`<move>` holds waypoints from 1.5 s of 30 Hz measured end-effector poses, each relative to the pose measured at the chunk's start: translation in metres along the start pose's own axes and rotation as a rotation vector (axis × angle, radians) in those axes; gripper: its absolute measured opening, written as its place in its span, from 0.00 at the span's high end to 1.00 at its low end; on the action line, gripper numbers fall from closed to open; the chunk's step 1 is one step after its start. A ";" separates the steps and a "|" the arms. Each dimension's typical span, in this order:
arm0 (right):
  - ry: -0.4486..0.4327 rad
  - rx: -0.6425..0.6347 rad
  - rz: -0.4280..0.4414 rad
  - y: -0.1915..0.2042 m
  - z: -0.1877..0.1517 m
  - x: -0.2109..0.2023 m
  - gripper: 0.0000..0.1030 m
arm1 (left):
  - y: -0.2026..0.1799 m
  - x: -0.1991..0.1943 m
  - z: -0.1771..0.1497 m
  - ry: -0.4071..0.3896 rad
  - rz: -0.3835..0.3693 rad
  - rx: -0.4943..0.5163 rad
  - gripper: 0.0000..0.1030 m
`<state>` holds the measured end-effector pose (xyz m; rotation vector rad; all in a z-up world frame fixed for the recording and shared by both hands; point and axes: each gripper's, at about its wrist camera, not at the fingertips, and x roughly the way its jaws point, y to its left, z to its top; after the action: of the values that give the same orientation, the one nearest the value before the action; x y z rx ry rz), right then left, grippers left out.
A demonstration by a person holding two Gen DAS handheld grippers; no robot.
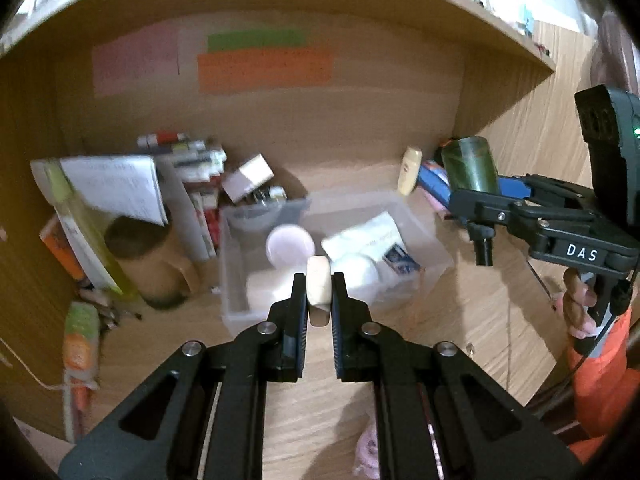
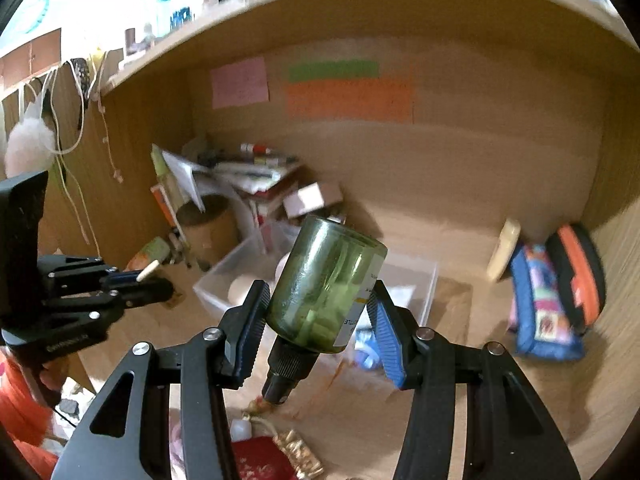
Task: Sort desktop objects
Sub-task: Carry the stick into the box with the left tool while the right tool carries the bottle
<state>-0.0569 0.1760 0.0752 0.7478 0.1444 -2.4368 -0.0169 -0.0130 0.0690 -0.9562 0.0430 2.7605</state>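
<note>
Green glass bottle (image 2: 326, 284), cap toward camera, clamped in right gripper (image 2: 316, 312); cream eraser-like block (image 1: 319, 286) pinched upright in left gripper (image 1: 319, 296). Clear bin (image 1: 424, 226) directly ahead below both, mid-desk.

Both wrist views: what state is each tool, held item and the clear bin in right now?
Left tool: shut on a cream eraser.
Right tool: shut on a green bottle, black cap toward camera.
Clear bin: open, no lid, holding jars and packets.

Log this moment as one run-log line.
left tongs: shut on cream eraser | right tongs: shut on green glass bottle, cap toward camera | clear plastic bin: below, open
</note>
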 end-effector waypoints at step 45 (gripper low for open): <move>0.259 -0.084 -0.129 -0.030 -0.032 0.138 0.55 | -0.014 0.155 0.014 0.187 -0.023 0.051 0.89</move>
<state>-0.1515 0.1400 -0.0288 1.0426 0.4052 -2.4266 -0.1406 0.0326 -0.0141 -1.1893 0.1305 2.6279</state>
